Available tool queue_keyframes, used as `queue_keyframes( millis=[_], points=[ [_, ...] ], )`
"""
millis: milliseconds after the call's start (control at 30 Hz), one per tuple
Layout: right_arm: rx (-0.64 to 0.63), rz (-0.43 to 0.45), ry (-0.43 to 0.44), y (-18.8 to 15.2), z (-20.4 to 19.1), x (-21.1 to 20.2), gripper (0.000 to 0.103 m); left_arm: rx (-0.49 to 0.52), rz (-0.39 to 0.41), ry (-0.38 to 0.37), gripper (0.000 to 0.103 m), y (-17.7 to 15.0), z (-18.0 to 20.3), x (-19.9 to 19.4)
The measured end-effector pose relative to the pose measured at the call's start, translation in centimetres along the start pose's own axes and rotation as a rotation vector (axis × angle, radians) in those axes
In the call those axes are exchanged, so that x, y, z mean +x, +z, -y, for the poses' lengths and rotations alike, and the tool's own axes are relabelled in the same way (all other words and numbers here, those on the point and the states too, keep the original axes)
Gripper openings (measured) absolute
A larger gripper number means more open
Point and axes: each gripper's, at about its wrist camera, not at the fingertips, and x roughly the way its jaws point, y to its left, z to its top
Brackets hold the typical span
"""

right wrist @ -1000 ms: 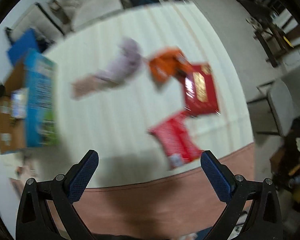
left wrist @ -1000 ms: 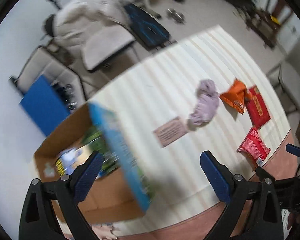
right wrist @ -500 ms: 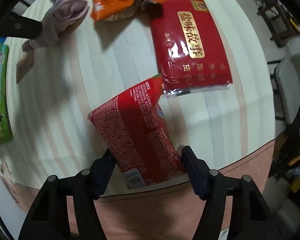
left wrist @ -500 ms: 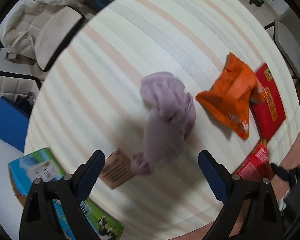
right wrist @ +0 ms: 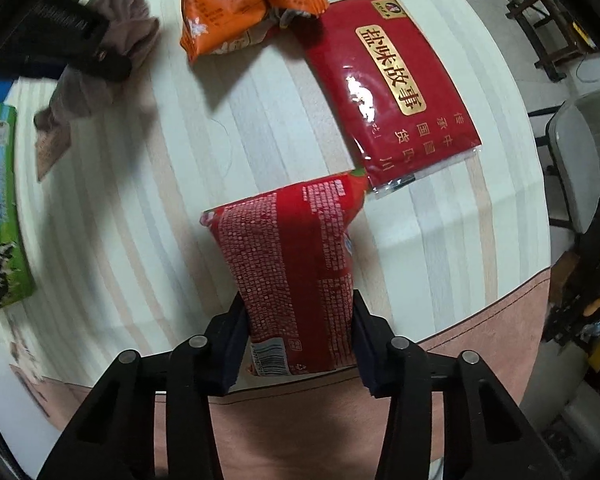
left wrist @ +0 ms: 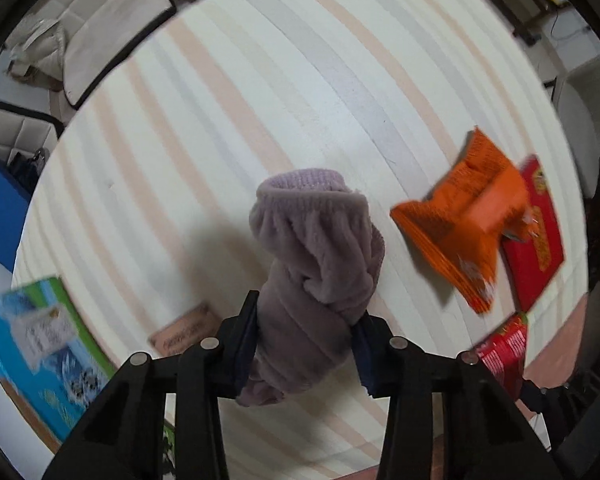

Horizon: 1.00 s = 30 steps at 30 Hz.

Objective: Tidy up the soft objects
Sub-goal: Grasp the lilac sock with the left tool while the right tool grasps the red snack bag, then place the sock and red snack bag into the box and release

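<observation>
My left gripper (left wrist: 306, 338) is shut on a fuzzy lilac sock (left wrist: 320, 264), which stands up between its fingers over the striped table. The sock also shows in the right wrist view (right wrist: 116, 52) with the left gripper's black body across it. My right gripper (right wrist: 298, 338) is shut on a red snack packet (right wrist: 296, 272) near the table's front edge. An orange snack bag (left wrist: 468, 220) lies to the right of the sock, also seen in the right wrist view (right wrist: 240, 8). A flat dark-red packet (right wrist: 392, 84) with gold lettering lies beyond the red packet.
An open cardboard box with a blue-green printed side (left wrist: 40, 348) stands at the table's left. A small brown card (left wrist: 184, 328) lies by the sock. The table's pink front border (right wrist: 480, 320) is close to my right gripper. Chairs (left wrist: 100, 40) stand beyond the far edge.
Both grippers moved down and forward from open positions and closed: the left onto the lilac sock, the right onto the red snack packet.
</observation>
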Motion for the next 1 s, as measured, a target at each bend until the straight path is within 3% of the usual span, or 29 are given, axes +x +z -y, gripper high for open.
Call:
queue_keyframes(
  millis=[167,367,533,667,900,1000],
  points=[
    [0.038,0.028,0.098,-0.9,0.3,-2.5,0.047,-0.111,0.101,-0.100,0.039,-6.2,-2.4,-4.3],
    [0.020,0.084,0.251,-3.0,-2.7,-7.4,0.047,-0.261,0.204,-0.202,0.039,-13.7,-7.7,-9.7],
    [-0.069,0.132,0.330,-4.4,-10.3,-12.0,0.047,-0.382,0.308,-0.191,0.038,-18.9,-13.9,-13.7],
    [-0.177,0.148,0.377,-5.3,-17.1,-14.8,0.047,-0.466,0.341,-0.159,0.038,-22.4,-20.3,-16.1],
    [-0.299,0.110,0.450,-5.1,-30.4,-16.2,0.047,-0.646,0.289,-0.103,0.039,-27.0,-30.9,-14.5],
    [-0.308,0.063,0.471,-4.8,-35.8,-15.0,0.047,-0.733,0.215,-0.138,0.039,-28.1,-35.5,-11.7]
  ],
)
